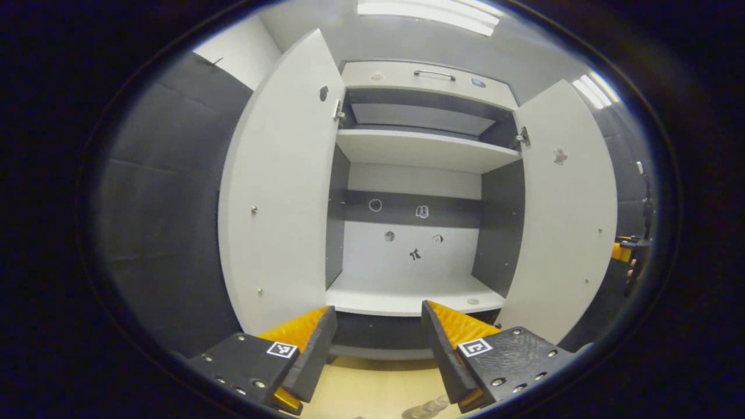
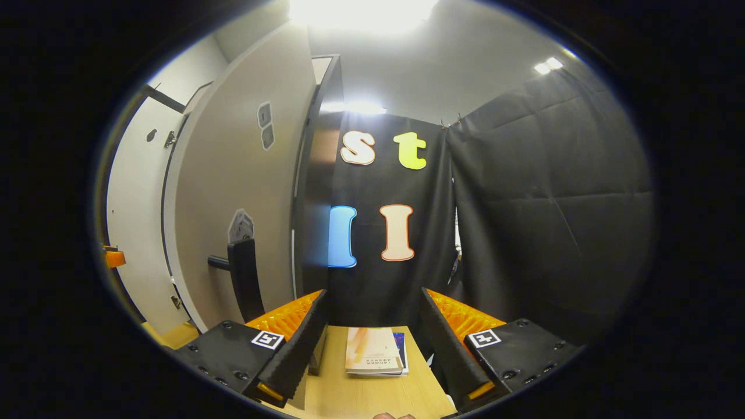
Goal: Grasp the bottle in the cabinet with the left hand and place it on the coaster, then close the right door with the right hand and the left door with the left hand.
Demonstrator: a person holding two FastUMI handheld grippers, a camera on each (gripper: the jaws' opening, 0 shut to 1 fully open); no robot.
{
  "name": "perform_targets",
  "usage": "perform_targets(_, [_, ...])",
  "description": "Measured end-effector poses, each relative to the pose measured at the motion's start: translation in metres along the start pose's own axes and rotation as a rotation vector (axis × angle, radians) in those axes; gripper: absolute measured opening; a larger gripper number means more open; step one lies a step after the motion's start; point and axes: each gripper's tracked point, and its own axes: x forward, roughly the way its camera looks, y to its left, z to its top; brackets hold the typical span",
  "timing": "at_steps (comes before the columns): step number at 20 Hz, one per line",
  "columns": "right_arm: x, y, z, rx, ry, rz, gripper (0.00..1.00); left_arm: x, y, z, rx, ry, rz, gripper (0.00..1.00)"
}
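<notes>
With its jaws spread wide and holding nothing, the left gripper (image 1: 378, 349) hovers before the white two-door cabinet (image 1: 419, 145), whose shelves look bare. Nearest, at the bottom of the left gripper view, a clear plastic bottle (image 1: 428, 407) seems to sit on the pale wooden tabletop (image 1: 372, 384); I cannot make out the coaster. The right gripper (image 2: 372, 343), also wide and unloaded, hangs above a small stack of books (image 2: 372, 349), just right of the white right door (image 2: 233, 192) with its dark bar handle (image 2: 244, 279). Placing looks done; next the right gripper should push that door shut, then the white left door (image 1: 279, 192) follows.
</notes>
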Motion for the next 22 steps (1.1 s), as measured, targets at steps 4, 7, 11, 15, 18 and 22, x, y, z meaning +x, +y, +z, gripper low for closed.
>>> perform_targets(4, [0.003, 0.004, 0.006, 0.02, -0.011, 0.034, 0.99, -0.008, 0.025, 0.012, 0.056, -0.031, 0.061, 0.92])
perform_targets(7, [0.007, 0.007, 0.007, 0.015, -0.013, 0.046, 0.99, -0.011, 0.036, 0.013, 0.021, -0.039, 0.079, 0.93])
perform_targets(11, [0.01, 0.023, 0.005, 0.016, 0.001, 0.072, 0.99, -0.018, 0.046, 0.013, -0.002, -0.038, 0.099, 0.99])
perform_targets(15, [0.009, 0.033, 0.002, 0.059, 0.025, 0.071, 0.95, -0.026, 0.053, 0.006, 0.011, -0.032, 0.108, 0.99])
perform_targets(18, [0.006, 0.052, 0.006, 0.07, 0.026, 0.102, 0.95, -0.029, 0.057, -0.003, -0.007, -0.01, 0.109, 0.98])
perform_targets(22, [0.005, 0.094, 0.006, 0.085, 0.029, 0.168, 0.95, -0.03, 0.063, -0.011, -0.028, 0.01, 0.102, 0.93])
